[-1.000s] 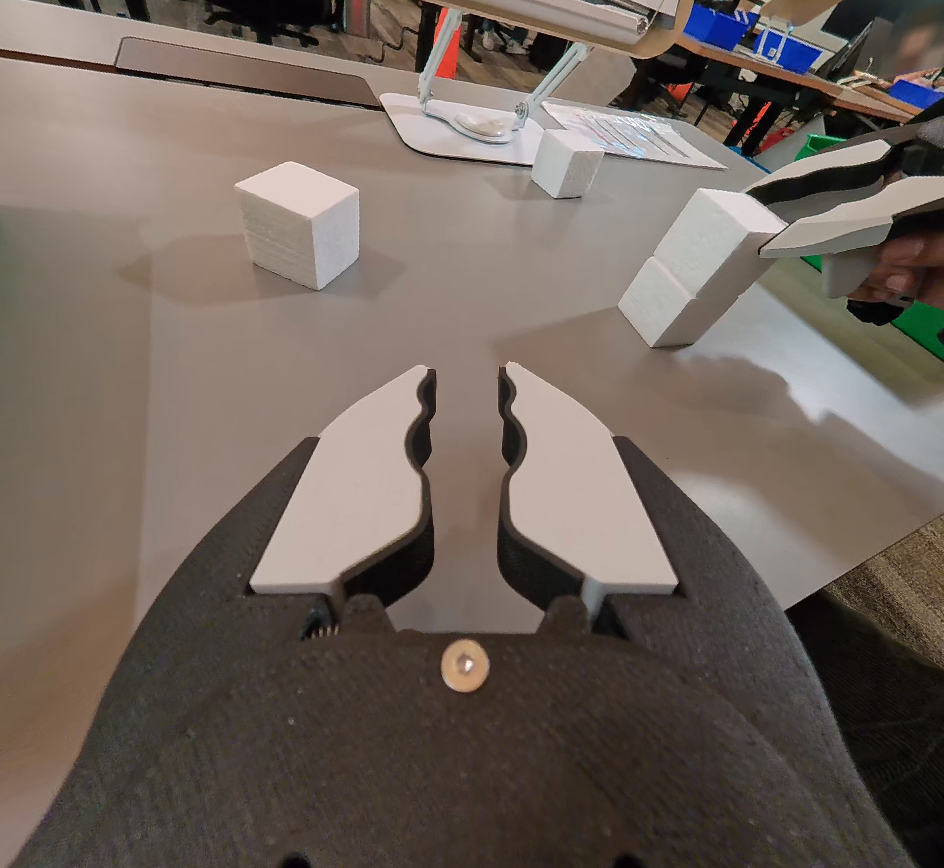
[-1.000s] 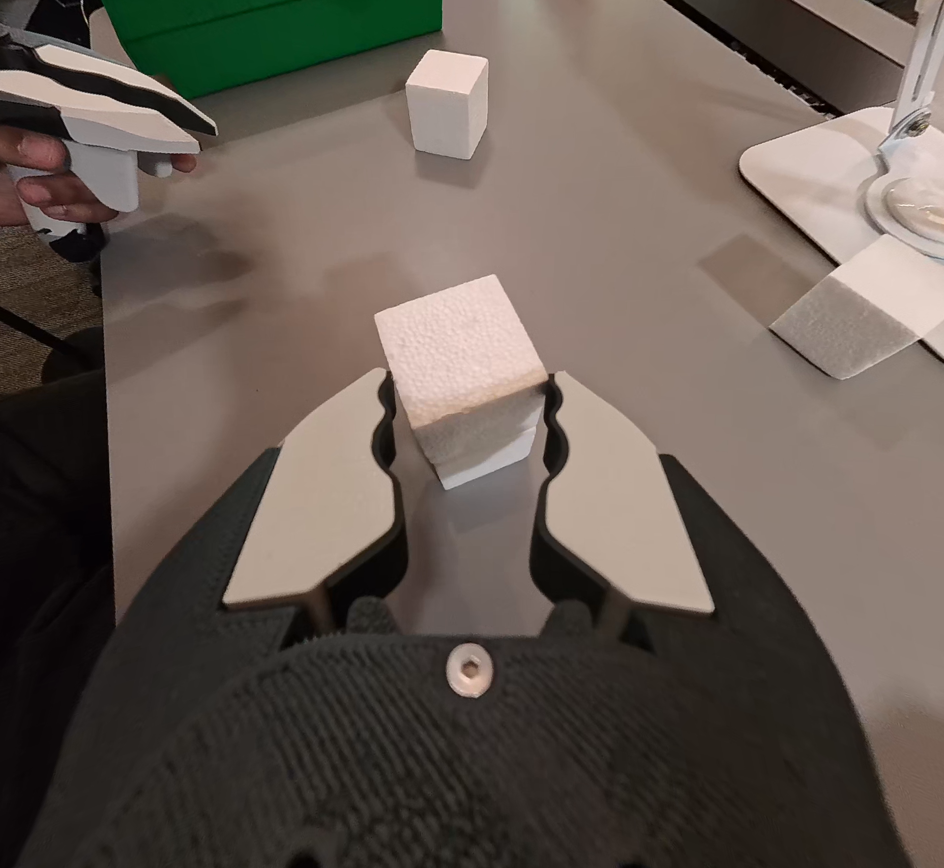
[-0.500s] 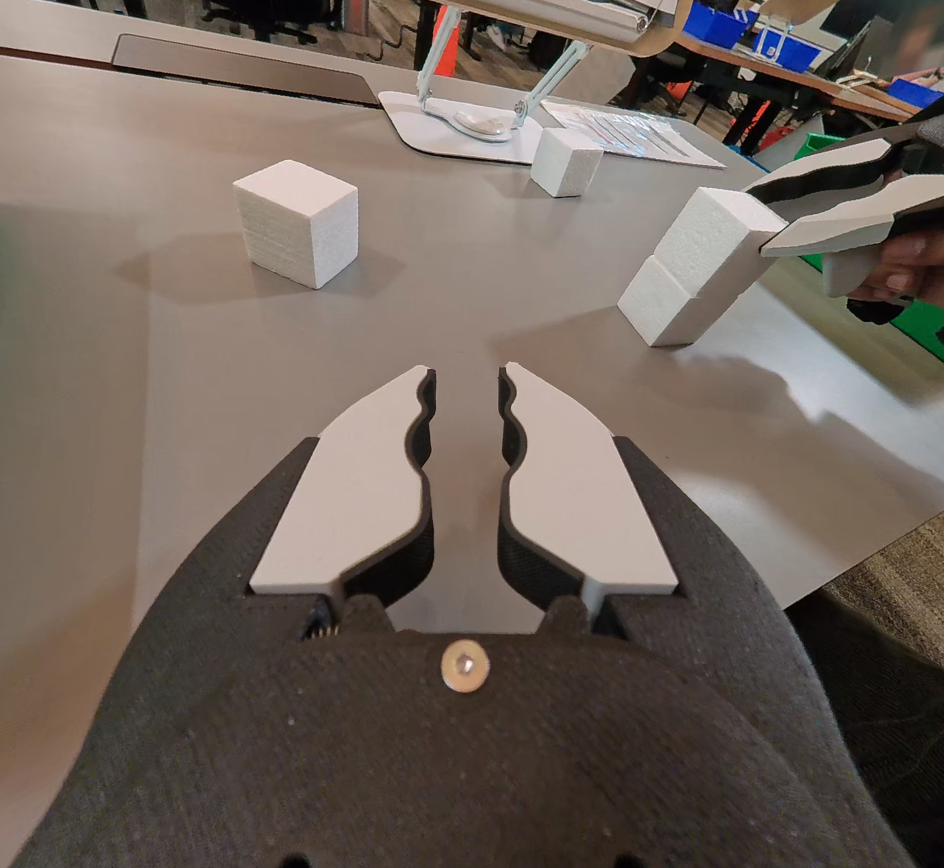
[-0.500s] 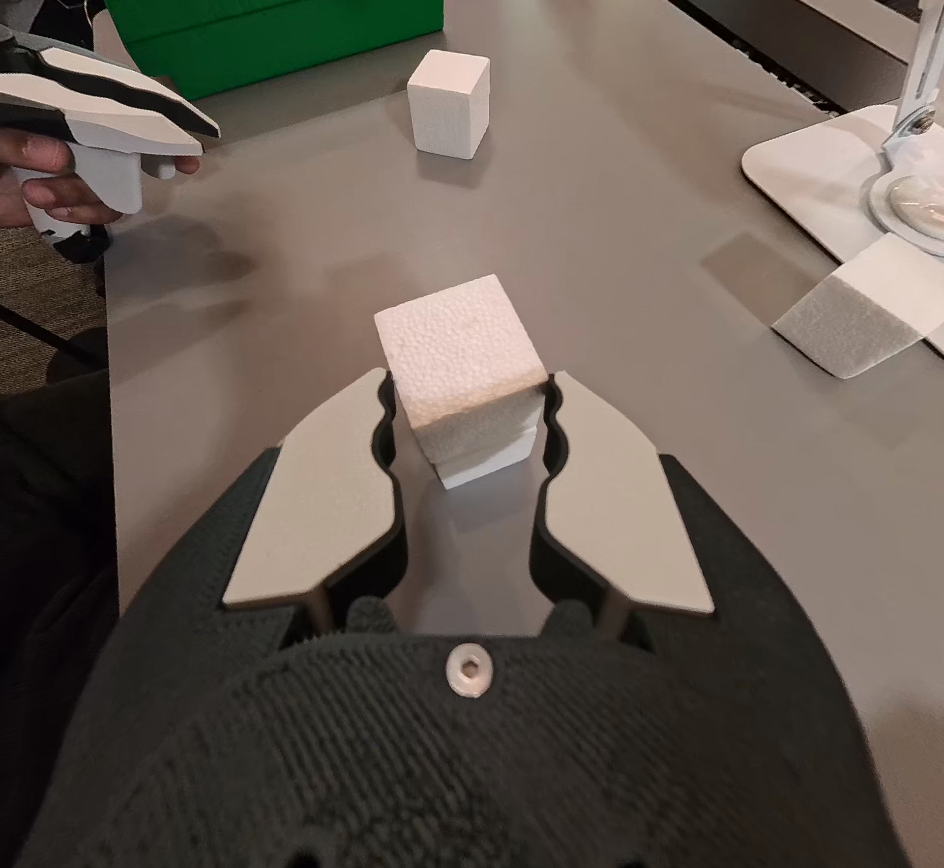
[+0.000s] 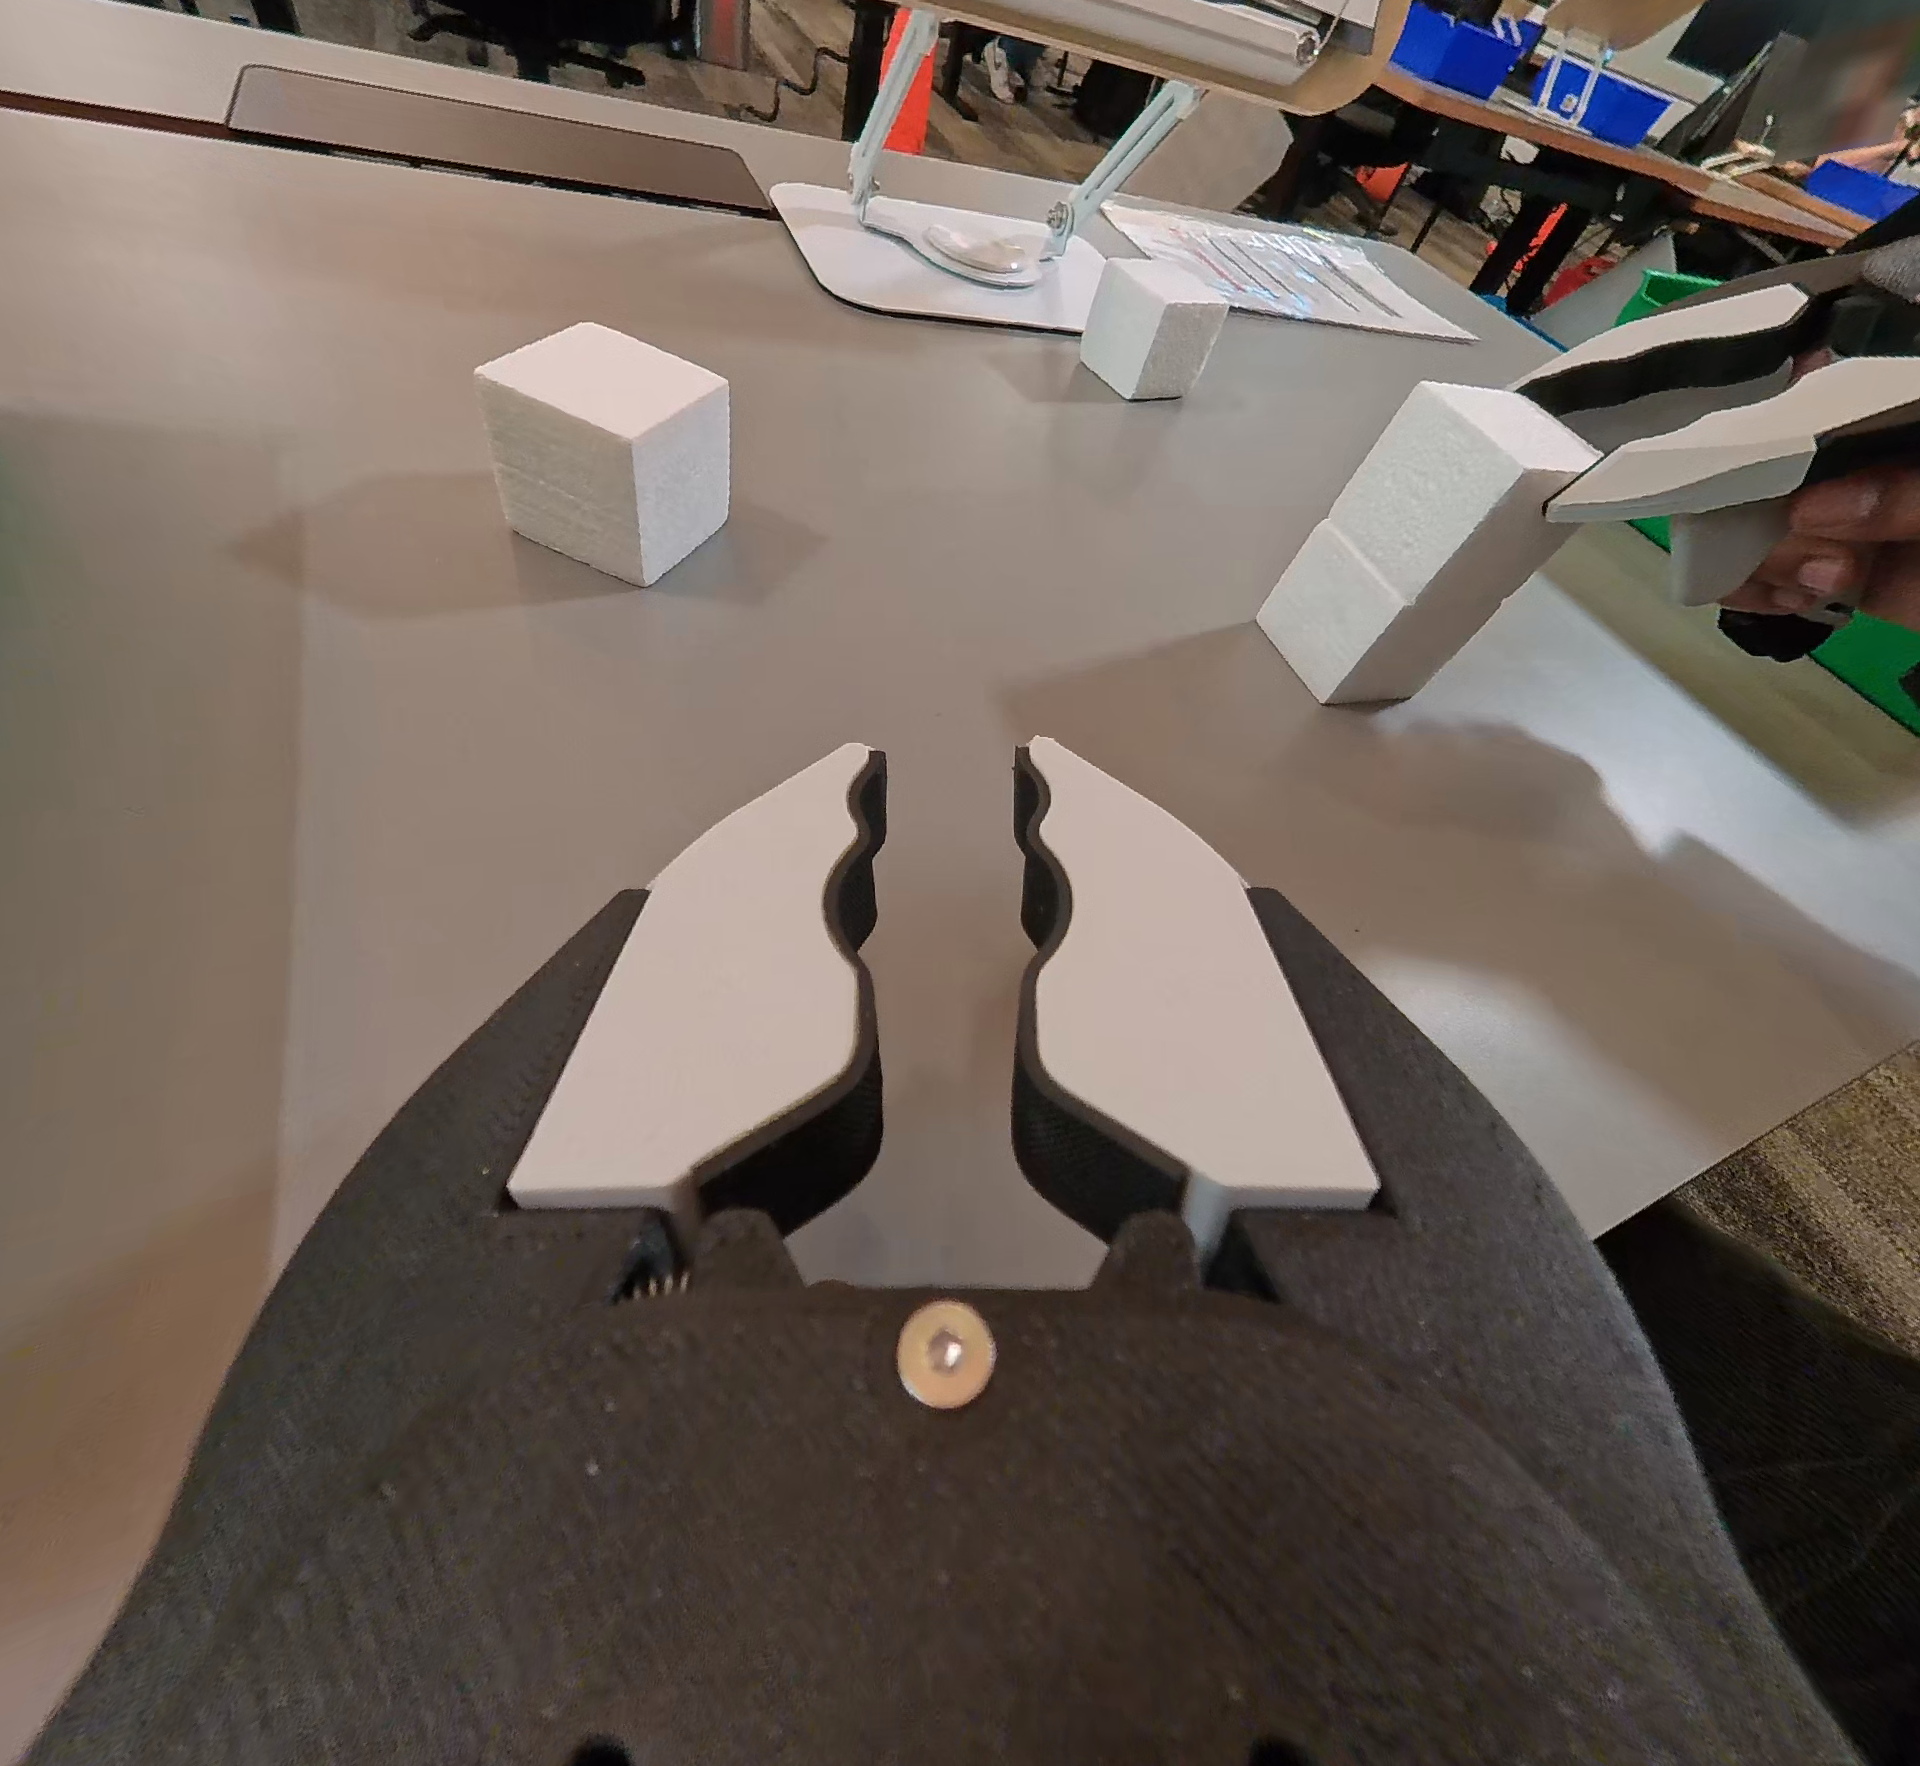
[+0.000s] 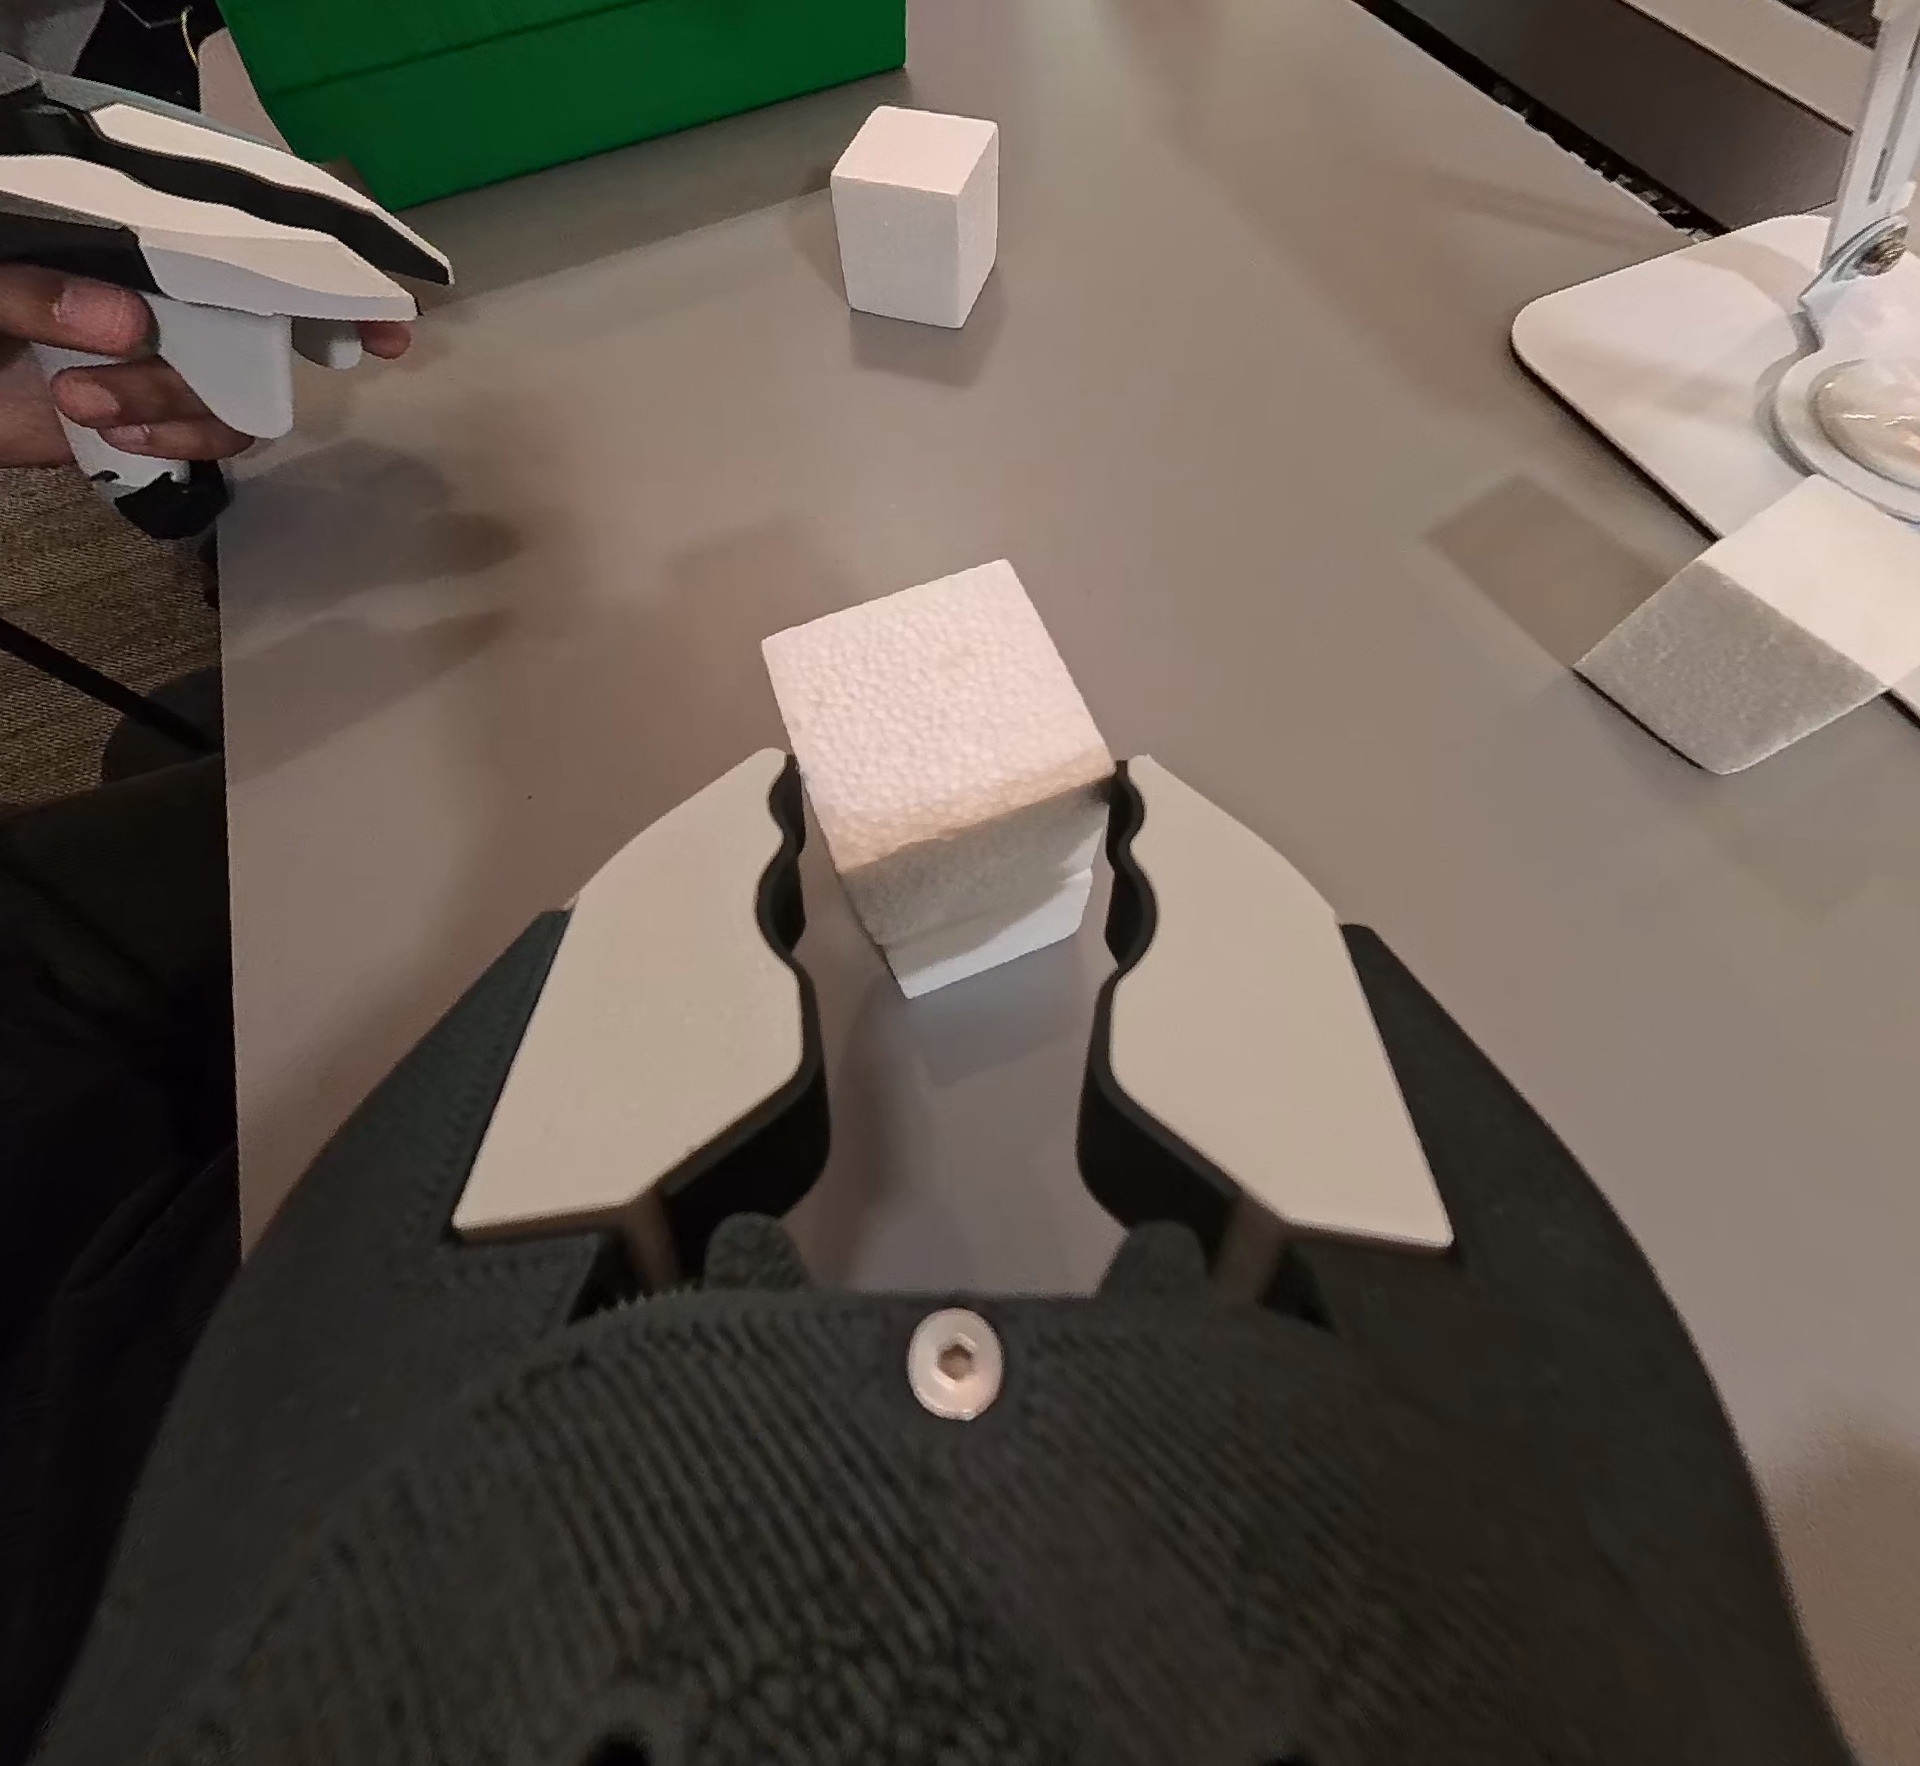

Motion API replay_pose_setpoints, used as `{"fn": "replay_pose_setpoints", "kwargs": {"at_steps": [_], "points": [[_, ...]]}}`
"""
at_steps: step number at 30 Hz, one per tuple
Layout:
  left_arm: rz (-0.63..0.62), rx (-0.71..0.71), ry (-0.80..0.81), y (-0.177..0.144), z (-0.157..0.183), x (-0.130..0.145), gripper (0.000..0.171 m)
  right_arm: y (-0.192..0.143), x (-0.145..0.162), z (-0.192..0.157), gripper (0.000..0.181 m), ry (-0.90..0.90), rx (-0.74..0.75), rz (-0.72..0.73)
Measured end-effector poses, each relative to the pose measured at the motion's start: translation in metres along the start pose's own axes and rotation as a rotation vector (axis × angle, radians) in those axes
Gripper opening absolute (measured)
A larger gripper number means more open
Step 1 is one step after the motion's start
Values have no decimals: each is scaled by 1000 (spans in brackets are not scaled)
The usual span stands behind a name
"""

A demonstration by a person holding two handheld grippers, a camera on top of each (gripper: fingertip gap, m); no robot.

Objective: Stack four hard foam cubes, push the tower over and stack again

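Low in the left wrist view, our left gripper (image 5: 950,766) waits empty, fingers a little apart, same as before.

Middle of the right view, our right gripper (image 6: 958,776) still squeezes the top foam cube (image 6: 930,714) on the bottom cube (image 6: 992,932) on the desk (image 6: 1195,490).

Right tool (image 6: 951,781) gripping upper foam cube (image 6: 935,729) stacked on another, grey table (image 6: 1195,469), green bin (image 6: 551,2) behind
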State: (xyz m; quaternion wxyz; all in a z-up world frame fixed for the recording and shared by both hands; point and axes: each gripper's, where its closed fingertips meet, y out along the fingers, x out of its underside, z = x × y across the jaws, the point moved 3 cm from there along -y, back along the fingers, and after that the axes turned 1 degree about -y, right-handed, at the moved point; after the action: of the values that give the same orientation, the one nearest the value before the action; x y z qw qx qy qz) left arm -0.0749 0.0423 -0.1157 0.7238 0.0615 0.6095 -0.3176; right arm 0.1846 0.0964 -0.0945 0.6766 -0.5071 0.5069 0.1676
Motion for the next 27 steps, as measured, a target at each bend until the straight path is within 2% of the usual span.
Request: {"fn": "replay_pose_setpoints", "kwargs": {"at_steps": [8,12,16,27], "points": [[0,1,0,0,0,0,24,0,0,-2,57,-3,-14,6],[-2,2,0,0,0,0,24,2,2,-2,67,-6,-7,-6],[-5,3,0,0,1,1,24,2,2,-2,68,-7,-6,-10],[-7,3,2,1,1,1,24,1,2,-1,57,-18,3,-9]]}}
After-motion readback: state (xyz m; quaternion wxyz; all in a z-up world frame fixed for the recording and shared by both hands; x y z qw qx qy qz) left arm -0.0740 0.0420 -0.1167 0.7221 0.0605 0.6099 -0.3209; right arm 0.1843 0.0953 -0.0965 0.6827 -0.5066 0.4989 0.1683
